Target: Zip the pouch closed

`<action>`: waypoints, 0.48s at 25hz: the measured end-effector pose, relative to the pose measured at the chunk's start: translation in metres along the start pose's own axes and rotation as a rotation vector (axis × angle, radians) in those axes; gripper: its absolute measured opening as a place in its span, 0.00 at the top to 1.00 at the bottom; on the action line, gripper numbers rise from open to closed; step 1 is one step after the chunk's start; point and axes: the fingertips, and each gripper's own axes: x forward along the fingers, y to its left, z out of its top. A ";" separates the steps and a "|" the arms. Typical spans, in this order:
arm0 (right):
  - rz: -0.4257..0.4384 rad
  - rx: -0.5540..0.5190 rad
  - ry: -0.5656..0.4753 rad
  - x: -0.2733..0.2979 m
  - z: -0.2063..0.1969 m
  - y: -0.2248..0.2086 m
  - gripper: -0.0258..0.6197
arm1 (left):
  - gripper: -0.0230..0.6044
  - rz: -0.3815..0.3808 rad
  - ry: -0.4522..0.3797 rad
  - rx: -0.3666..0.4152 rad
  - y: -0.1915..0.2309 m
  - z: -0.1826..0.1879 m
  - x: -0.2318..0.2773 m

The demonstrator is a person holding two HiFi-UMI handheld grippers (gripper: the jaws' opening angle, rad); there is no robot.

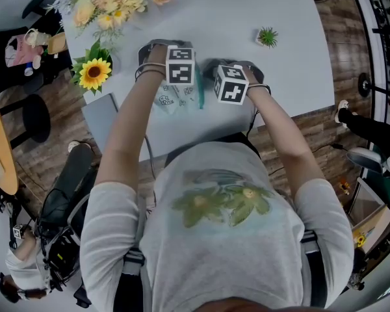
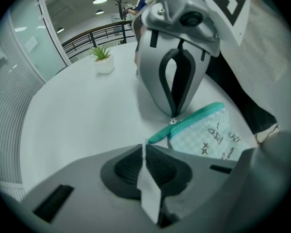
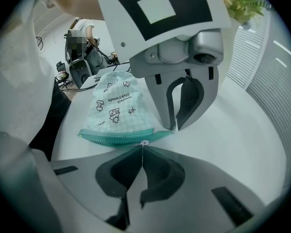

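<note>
A pale mint checked pouch (image 1: 171, 98) with little drawings and a teal zipper (image 3: 121, 137) lies flat on the white table (image 1: 247, 12), between my two grippers. My left gripper (image 2: 144, 147) is shut on a thin white tab (image 2: 148, 183) at one end of the zipper. My right gripper (image 3: 143, 147) is shut on the small metal zipper pull (image 3: 144, 142), a short way along the teal band from that end. In the head view both grippers (image 1: 180, 67) (image 1: 232, 83) point steeply down, side by side, and hide most of the pouch.
A bouquet of pale flowers (image 1: 117, 2) and a sunflower (image 1: 94, 73) lie at the table's far left. A small potted plant (image 1: 268, 38) stands at the right. A grey flat thing (image 1: 104, 119) sits at the near left edge, and a person sits in the background.
</note>
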 end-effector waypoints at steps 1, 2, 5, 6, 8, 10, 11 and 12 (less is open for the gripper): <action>0.002 0.000 0.000 0.000 0.000 0.000 0.93 | 0.92 0.002 -0.001 0.000 0.000 0.000 0.000; 0.005 0.000 0.000 0.000 0.001 0.001 0.93 | 0.92 0.004 -0.002 0.000 0.000 0.000 0.000; 0.010 -0.004 0.000 -0.001 0.000 0.004 0.93 | 0.92 0.004 -0.003 0.001 0.000 0.001 0.000; 0.010 -0.005 0.000 -0.001 0.000 0.005 0.93 | 0.92 0.004 -0.002 0.002 0.000 0.001 0.000; 0.010 -0.005 -0.001 -0.002 0.000 0.006 0.93 | 0.92 0.002 -0.001 0.004 0.000 0.001 0.000; 0.011 -0.004 -0.001 -0.002 0.000 0.007 0.93 | 0.92 0.003 0.000 0.003 0.000 0.001 0.000; 0.012 -0.004 -0.001 -0.001 0.000 0.008 0.93 | 0.92 0.005 0.001 0.003 0.000 0.001 0.001; 0.015 -0.005 0.000 -0.001 0.000 0.009 0.93 | 0.92 0.007 0.001 0.004 0.000 0.001 0.001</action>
